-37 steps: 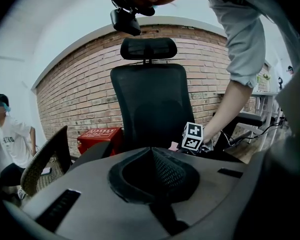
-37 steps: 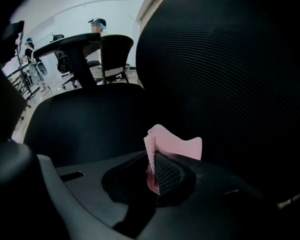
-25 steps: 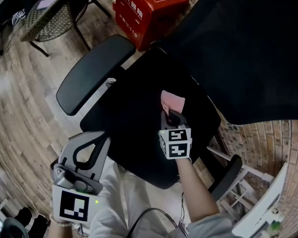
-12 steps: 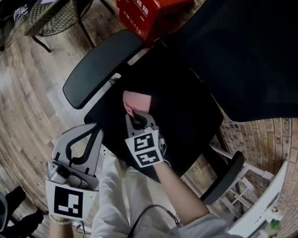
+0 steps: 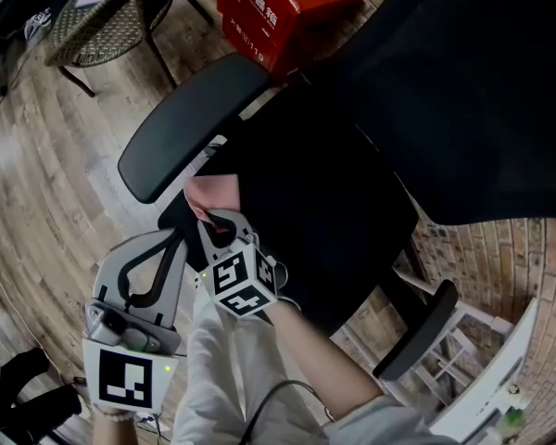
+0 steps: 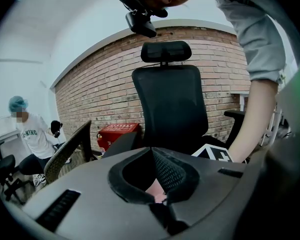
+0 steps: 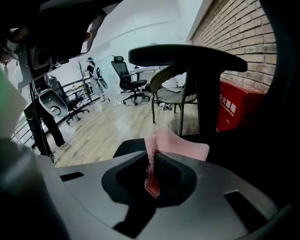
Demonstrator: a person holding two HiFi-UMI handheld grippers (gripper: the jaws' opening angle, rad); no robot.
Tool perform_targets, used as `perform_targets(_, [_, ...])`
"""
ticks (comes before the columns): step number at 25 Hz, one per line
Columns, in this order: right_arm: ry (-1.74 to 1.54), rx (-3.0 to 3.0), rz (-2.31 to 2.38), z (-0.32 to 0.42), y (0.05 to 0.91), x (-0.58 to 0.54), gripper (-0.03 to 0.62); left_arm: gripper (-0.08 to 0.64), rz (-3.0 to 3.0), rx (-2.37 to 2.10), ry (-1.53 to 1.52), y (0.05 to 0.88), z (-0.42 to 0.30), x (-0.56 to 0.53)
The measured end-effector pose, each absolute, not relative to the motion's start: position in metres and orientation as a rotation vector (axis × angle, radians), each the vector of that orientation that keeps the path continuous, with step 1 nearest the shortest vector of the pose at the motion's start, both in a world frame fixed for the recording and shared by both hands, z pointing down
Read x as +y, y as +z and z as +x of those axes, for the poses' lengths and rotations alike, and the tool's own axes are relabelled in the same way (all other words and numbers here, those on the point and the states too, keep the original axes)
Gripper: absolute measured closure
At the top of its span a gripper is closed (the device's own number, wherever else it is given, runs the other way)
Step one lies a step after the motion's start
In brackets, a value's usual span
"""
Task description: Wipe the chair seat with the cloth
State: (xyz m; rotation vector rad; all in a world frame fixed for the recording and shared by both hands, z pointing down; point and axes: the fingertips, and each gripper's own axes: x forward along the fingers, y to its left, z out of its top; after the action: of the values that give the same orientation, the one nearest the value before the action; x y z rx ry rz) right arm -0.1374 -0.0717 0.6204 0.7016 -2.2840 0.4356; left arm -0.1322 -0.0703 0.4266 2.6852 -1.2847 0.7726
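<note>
The left gripper (image 6: 152,151) sits closest to the person, low and off the chair. Its grey plastic jaws, lined with black ribbed pads, are pressed together tip to tip with nothing clamped between them. Just beside it and a little further out, the right gripper (image 7: 152,156) has its jaws pinched tight on the cloth (image 7: 182,145), a small pink piece with a nubbly, towel-like weave. One edge is caught between the pads and the rest stands up in a soft fold beyond the tips. In the head view the cloth lies at the near side edge of the chair seat (image 5: 324,202), close under the front end of the armrest (image 5: 190,123).

The seat is a broad, matte black cushion with rounded corners. The armrest is a long, smooth black pad with rounded ends, carried on a pale bracket. Behind the seat rises the black backrest (image 5: 463,91), wide and gently curved.

Past the armrest a red box (image 5: 283,7) stands on the floor, a cardboard carton with white print. Its top is shut, so what it holds does not show. Near it is a wicker chair (image 5: 97,21) with a woven seat on thin dark metal legs. The floor (image 5: 46,156) is pale wood planking, and a brick wall (image 6: 90,84) closes the room behind the chair.
</note>
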Motion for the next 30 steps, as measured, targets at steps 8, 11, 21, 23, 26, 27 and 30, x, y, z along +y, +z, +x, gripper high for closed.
perform_targets(8, [0.477,-2.172,0.800,-0.078,0.643,-0.071,0.537,0.541,2.712,-1.239,0.777,0.428,-0.117,-0.076])
perform_targets(11, [0.487,-2.118,0.856,-0.044,0.651,-0.074,0.537,0.541,2.722,-1.220,0.776,0.429,-0.110,-0.078])
perform_targets(21, [0.510,-1.860,1.138,0.114,0.665,-0.088,0.537,0.541,2.760,-1.148,0.783,0.430,-0.081,-0.084])
perform_targets(23, [0.515,-1.792,1.203,0.150,0.666,-0.090,0.537,0.541,2.765,-1.134,0.788,0.431,-0.076,-0.085])
perform_targets(26, [0.527,-1.691,1.293,0.201,0.667,-0.093,0.537,0.541,2.774,-1.114,0.792,0.433,-0.068,-0.086])
perform_targets(27, [0.539,-1.657,1.323,0.216,0.667,-0.094,0.537,0.541,2.776,-1.108,0.794,0.434,-0.067,-0.086])
perform_targets(30, [0.577,-1.560,1.404,0.257,0.664,-0.096,0.537,0.541,2.777,-1.097,0.794,0.436,-0.063,-0.086])
